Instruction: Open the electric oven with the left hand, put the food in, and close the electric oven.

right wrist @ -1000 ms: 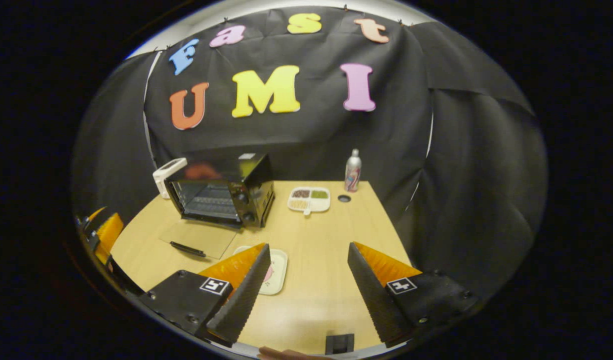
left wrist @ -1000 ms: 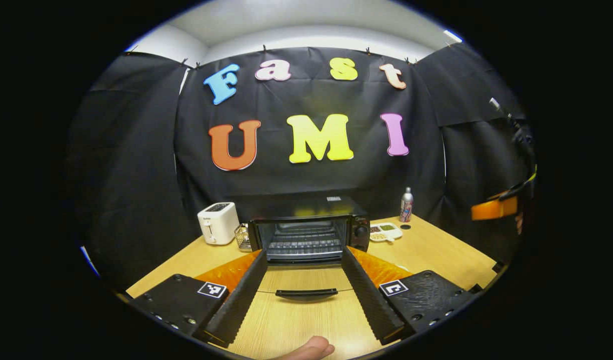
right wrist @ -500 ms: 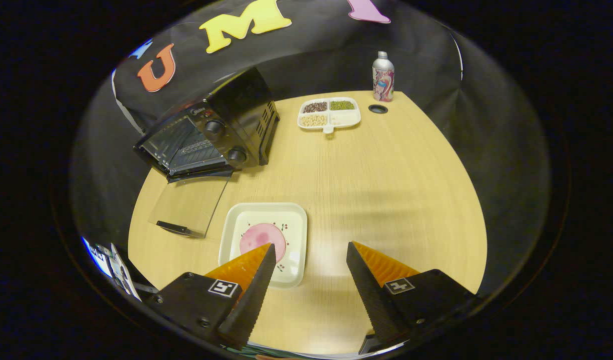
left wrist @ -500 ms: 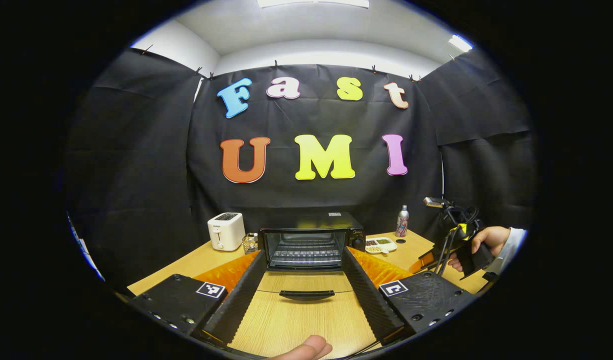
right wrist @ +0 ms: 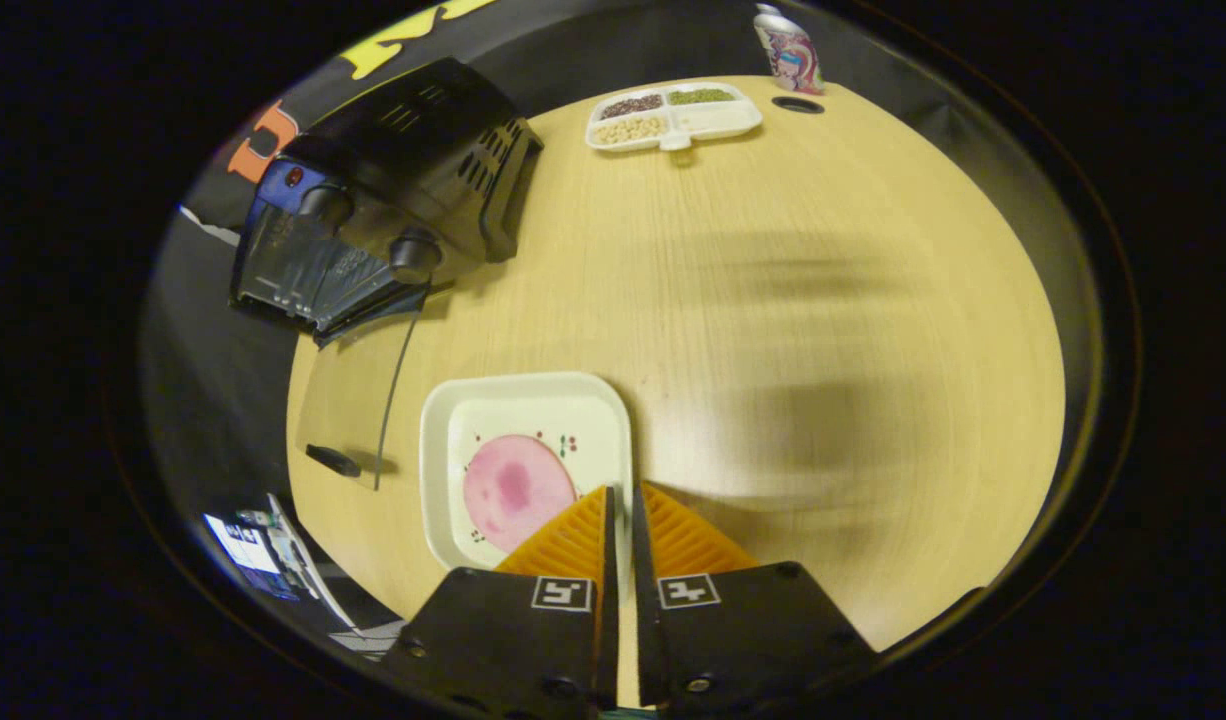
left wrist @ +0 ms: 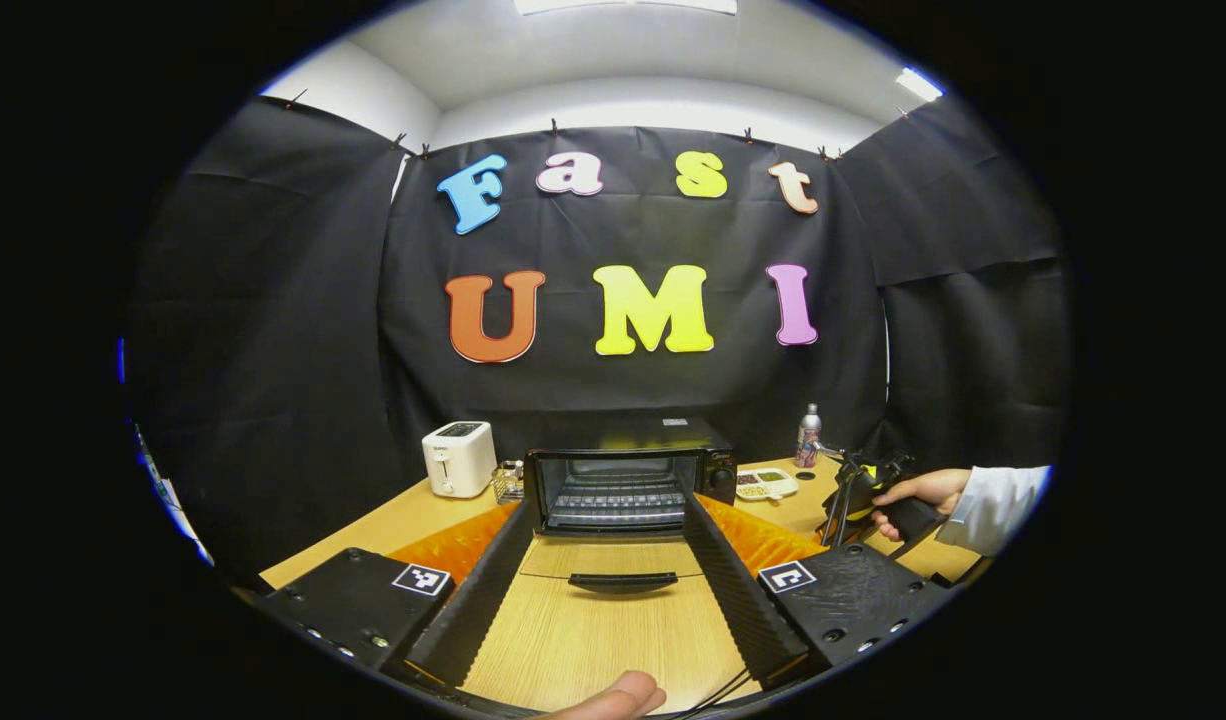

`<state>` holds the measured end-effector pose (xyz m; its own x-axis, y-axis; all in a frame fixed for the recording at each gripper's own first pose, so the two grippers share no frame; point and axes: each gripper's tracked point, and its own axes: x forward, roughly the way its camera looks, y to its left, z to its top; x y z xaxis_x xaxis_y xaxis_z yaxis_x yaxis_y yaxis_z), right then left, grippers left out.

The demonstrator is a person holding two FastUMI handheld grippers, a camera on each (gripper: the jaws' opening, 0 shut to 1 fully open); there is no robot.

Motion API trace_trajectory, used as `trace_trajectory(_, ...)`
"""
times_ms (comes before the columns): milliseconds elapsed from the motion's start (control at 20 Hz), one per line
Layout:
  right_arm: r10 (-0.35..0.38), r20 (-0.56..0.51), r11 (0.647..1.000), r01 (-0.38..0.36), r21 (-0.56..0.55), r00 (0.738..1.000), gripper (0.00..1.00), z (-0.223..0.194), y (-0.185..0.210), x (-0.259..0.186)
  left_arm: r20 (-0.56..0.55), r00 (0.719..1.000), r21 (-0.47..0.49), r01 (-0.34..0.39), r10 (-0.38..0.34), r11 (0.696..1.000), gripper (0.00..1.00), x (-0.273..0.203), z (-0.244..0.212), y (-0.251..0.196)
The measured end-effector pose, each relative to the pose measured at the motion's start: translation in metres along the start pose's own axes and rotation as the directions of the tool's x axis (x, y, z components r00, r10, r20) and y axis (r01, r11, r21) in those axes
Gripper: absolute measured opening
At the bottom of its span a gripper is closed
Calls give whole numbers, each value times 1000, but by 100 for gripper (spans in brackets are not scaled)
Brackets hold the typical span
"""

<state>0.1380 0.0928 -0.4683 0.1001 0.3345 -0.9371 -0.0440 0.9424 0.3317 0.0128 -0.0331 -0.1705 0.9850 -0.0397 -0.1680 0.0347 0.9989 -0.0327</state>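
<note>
The black electric oven (left wrist: 628, 478) stands open, its glass door (left wrist: 613, 560) flat on the table with the handle (left wrist: 623, 581) nearest me. My left gripper (left wrist: 605, 503) is open, held back from the door with nothing between its fingers. In the right gripper view the oven (right wrist: 393, 200) is at upper left. A white square plate (right wrist: 528, 385) carries a round pink slice of food (right wrist: 518, 490). My right gripper (right wrist: 620, 490) is shut on the plate's right rim. In the left gripper view the right gripper (left wrist: 858, 490) sits low at the right, held by a hand in a white sleeve.
A white toaster (left wrist: 459, 458) and a small wire basket (left wrist: 508, 482) stand left of the oven. A divided tray of beans (right wrist: 673, 112), a bottle (right wrist: 788, 45) and a small dark ring (right wrist: 798, 103) sit at the table's far side. Bare wood lies right of the plate.
My right gripper has tipped down over the plate, come closer and gone from open to shut on its rim. The left gripper has hardly moved.
</note>
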Motion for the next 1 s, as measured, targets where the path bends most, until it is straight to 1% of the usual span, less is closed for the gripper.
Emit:
trace_trajectory(150, 74, -19, 997, -74, -15, 997, 1, 1, 0, -2, -6, 1000, 1, -14, 14, 1000, 96, 0, 0, 0)
trace_trajectory(200, 95, -24, 995, -95, -3, 995, 4, 2, 1, -1, -8, 1000, 1, -13, 13, 1000, 96, 1, 0, -2)
trace_trajectory(250, 118, -28, 993, -118, 8, 993, 2, 2, 1, -2, -10, 1000, 4, -9, 9, 1000, 96, 1, 0, -4)
trace_trajectory(300, 143, -26, 990, -142, 25, 989, 4, 0, 1, -3, -14, 1000, 9, -8, 9, 1000, 96, 0, 1, -5)
trace_trajectory(350, 164, -23, 985, -163, 50, 986, 4, 0, 0, -4, -18, 1000, 15, -8, 8, 1000, 96, -1, 0, -6)
trace_trajectory(400, 179, -12, 982, -178, 69, 984, 4, -1, -3, -6, -21, 1000, 20, -11, 11, 1000, 96, -1, 1, -5)
trace_trajectory(450, 189, -2, 979, -188, 82, 982, 2, -1, -6, -7, -24, 1000, 21, -13, 14, 1000, 96, -1, 2, -4)
trace_trajectory(500, 193, 5, 977, -192, 92, 981, 6, -4, -11, -10, -24, 1000, 18, -16, 16, 1000, 96, -2, 3, -3)
trace_trajectory(550, 196, 14, 975, -196, 101, 981, 1, -6, -15, -13, -22, 1000, 11, -13, 13, 1000, 96, -2, 5, -3)
trace_trajectory(650, 198, 32, 974, -201, 105, 980, 1, -10, -23, -24, -24, 1000, -5, -5, 5, 1000, 96, -5, 6, -5)
trace_trajectory(700, 191, 43, 976, -195, 101, 981, 4, -12, -27, -32, -21, 1000, -9, -6, 6, 1000, 96, -5, 7, -4)
trace_trajectory(800, 184, 67, 977, -190, 98, 981, 4, -13, -34, -46, -19, 1000, -12, -14, 14, 1000, 96, -8, 7, -1)
trace_trajectory(1000, 180, 104, 977, -190, 94, 978, 4, -15, -32, -77, -12, 1000, -8, 3, -3, 1000, 96, -18, 8, -2)
